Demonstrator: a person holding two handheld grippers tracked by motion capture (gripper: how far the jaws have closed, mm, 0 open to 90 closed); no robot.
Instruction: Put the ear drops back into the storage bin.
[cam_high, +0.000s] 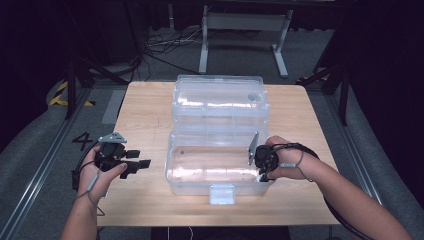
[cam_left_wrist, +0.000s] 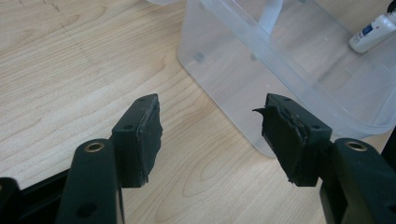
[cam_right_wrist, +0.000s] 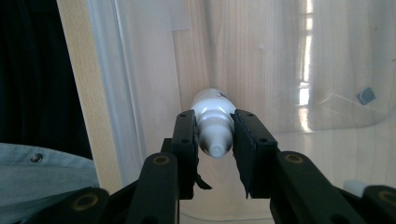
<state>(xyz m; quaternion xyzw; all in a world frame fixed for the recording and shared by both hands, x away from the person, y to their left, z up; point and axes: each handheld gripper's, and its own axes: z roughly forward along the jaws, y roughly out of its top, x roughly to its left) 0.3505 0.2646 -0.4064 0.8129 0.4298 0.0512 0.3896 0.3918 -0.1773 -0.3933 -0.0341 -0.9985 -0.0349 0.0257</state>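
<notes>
A lab: floor cables, metal frame legs, hazard tape, dark curtains.

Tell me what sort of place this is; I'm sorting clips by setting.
Probably a lab or recording studio, not a home: a bare wooden table stands on grey carpet amid dark curtains, with loose cables and a metal stand behind it and yellow-black hazard tape on the floor.

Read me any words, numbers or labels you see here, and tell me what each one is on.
"4": dark numeral on the grey floor left of the table.
Blue label on the white bottle in the clear box: too small and blurred to read.
Faint print on that bottle between the right gripper jaws: unreadable.
</notes>
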